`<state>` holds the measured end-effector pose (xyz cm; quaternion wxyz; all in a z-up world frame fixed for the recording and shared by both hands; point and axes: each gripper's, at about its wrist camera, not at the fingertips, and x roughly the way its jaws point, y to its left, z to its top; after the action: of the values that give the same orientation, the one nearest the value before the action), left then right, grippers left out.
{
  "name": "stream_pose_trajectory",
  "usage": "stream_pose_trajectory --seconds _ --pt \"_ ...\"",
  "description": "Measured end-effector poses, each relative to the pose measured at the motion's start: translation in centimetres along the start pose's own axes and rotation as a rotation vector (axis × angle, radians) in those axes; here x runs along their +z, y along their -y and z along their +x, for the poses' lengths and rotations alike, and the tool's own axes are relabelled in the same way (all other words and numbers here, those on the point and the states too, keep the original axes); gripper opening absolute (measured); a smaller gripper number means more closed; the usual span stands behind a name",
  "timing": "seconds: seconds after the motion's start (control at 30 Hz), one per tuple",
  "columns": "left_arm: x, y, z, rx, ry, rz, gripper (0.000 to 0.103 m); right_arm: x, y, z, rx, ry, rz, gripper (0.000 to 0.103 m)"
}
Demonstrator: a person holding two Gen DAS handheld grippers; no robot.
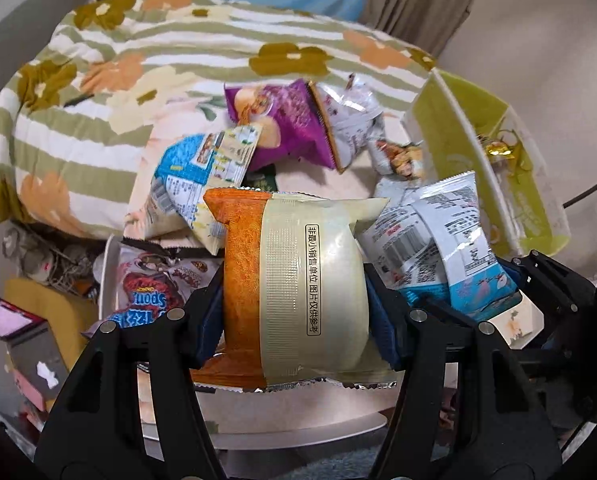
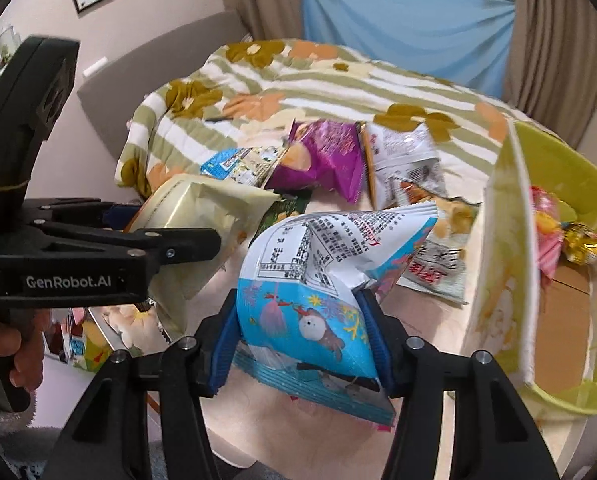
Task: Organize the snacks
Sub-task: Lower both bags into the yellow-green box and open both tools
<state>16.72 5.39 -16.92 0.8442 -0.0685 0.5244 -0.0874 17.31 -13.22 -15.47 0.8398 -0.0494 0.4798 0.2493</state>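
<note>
My left tool (image 1: 298, 308) pinches an orange packet (image 1: 294, 280); my right tool (image 2: 304, 344), at its 3 o'clock, pinches a blue packet (image 2: 314, 300).

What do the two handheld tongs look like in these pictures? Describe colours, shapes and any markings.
Both tongs are matte black plastic with angular arms, silver round rivets at the pivots, and blue ribbed pads inside the tips. The left tongs show in both views; seen from the side they carry white lettering "GenRobot.AI" and a thin yellowish band around the handle. The right tongs match.
</note>
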Motion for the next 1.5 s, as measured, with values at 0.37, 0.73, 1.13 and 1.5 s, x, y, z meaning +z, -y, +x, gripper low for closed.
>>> stream_pose_trajectory --seconds 0.37,0.73,1.13,1.5 --pt "2.7 3.7 -5.7 -0.072 0.136 0.118 0.058 0.0 1.0 -7.5 -0.131 0.141 0.082 0.052" --pt "5.7 12.9 -5.2 -0.14 0.166 0.215 0.058 0.4 7.4 -13.8 -0.228 0.247 0.177 0.052" --pt "9.3 26.8 4.1 -0.144 0.096 0.215 0.058 -1.1 21.1 -16.1 -0.23 0.22 0.234 0.052" --pt "7.8 30.7 12.0 -0.029 -0.004 0.143 0.071 -3.1 28.4 -14.9 -0.174 0.123 0.228 0.052"
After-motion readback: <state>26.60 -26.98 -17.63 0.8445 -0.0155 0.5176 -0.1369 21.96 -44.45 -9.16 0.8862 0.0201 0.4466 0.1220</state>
